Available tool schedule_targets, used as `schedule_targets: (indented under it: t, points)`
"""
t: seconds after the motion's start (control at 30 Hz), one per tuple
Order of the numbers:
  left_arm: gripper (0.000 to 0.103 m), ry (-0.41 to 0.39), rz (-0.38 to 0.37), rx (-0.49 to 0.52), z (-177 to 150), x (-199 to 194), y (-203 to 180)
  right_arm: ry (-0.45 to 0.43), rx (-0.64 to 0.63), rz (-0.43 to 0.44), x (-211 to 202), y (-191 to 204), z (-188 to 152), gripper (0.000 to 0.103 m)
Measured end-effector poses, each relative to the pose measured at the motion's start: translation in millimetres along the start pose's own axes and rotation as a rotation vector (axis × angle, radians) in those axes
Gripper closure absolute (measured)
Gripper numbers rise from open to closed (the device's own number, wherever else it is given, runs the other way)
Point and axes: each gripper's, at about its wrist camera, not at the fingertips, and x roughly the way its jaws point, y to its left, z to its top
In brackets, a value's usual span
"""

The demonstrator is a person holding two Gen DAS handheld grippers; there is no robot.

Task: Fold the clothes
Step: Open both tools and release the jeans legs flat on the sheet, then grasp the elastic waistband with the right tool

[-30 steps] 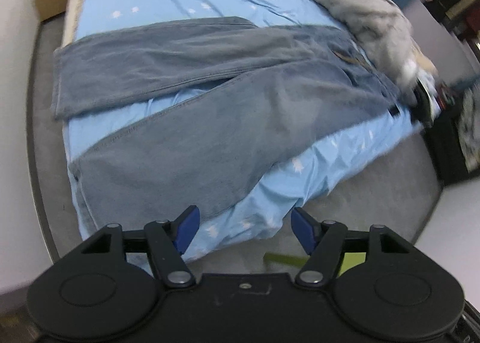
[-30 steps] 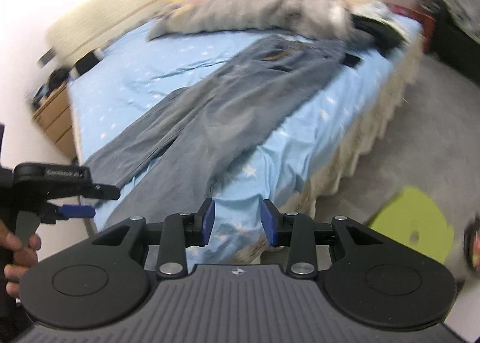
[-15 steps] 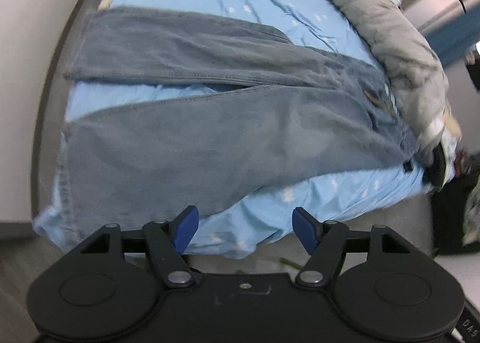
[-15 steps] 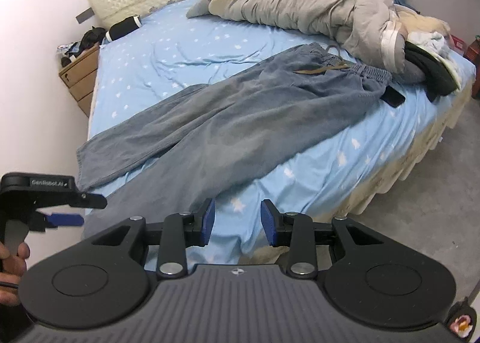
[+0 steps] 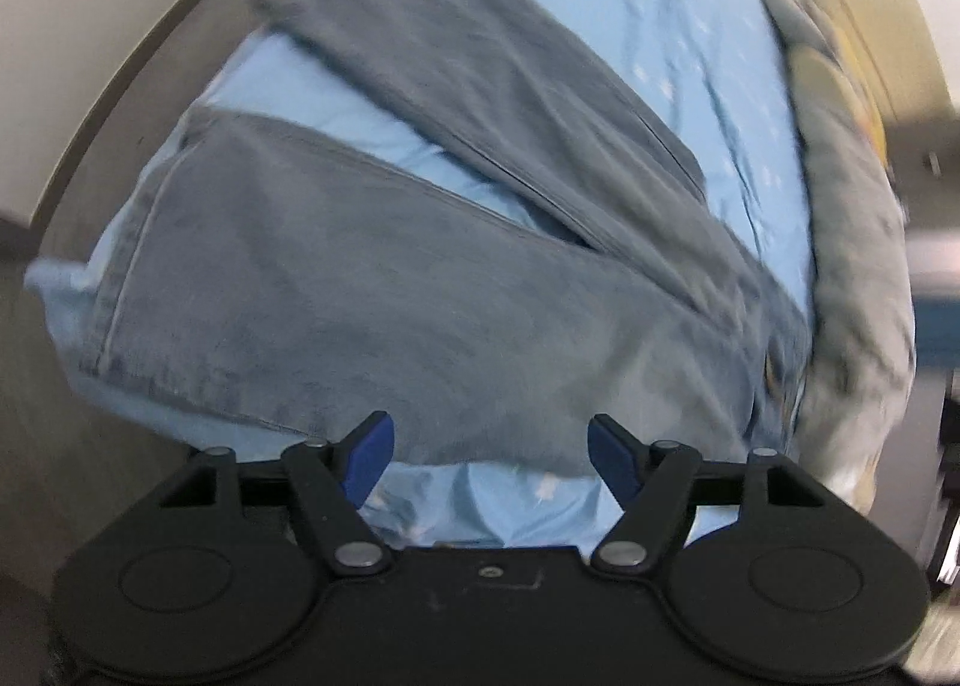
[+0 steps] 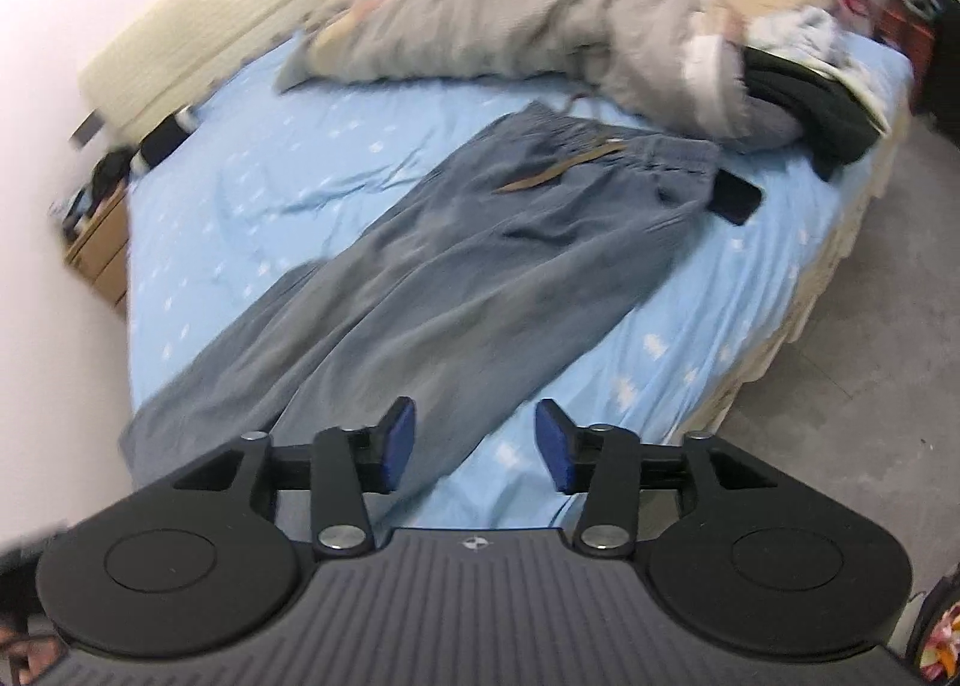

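The trousers (image 6: 456,278) lay flat on the bed (image 6: 252,170), legs splayed, both the left claw (image 5: 489,461) and right claw (image 6: 474,440) apart and empty above them, seemingly poised to grip a leg.

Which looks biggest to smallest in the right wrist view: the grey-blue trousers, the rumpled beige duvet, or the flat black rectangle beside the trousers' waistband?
1. Grey-blue trousers, though nearer the camera.
2. Rumpled beige duvet, farther back, so unsure.
3. Flat black rectangle, clearly smallest.
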Motion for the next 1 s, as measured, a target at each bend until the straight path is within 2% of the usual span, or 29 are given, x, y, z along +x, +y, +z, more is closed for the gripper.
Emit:
schedule_targets:
  t: [0.03,0.17,0.23,0.3,0.37,0.53,0.67,0.77,0.83,0.9,0.97,1.0]
  points:
    - [0.034,-0.007,-0.001,-0.043,3,0,4,0.003,0.028,0.003,7,-9,10,0.047]
    - [0.032,-0.034,-0.006,-0.215,16,1,20,0.034,0.154,0.006,49,-54,54,0.043]
    - [0.031,-0.053,-0.007,-0.299,19,2,26,0.048,0.204,0.007,73,-78,76,0.036]
    - [0.031,-0.093,0.019,-0.347,14,8,20,0.07,0.217,0.021,102,-105,102,0.033]
    - [0.031,-0.125,0.085,-0.353,4,18,6,0.093,0.216,0.02,128,-129,125,0.031]
    - [0.031,-0.144,0.095,-0.51,-31,44,-18,0.192,0.248,0.034,196,-193,173,0.026]
    - [0.031,-0.182,0.092,-0.634,-58,42,-29,0.298,0.338,0.037,249,-224,181,0.025]
    - [0.031,-0.248,0.06,-0.708,-74,29,-34,0.352,0.391,0.044,281,-232,176,0.025]
    - [0.03,-0.289,0.05,-0.754,-83,19,-33,0.38,0.4,0.013,297,-231,169,0.025]
    - [0.029,-0.318,0.037,-0.797,-90,13,-27,0.4,0.425,0.004,309,-229,163,0.031]
    - [0.029,-0.34,0.022,-0.846,-97,11,-19,0.393,0.487,0.027,312,-227,160,0.045]
    - [0.029,-0.348,0.015,-0.872,-100,11,-15,0.379,0.497,0.024,311,-223,162,0.061]
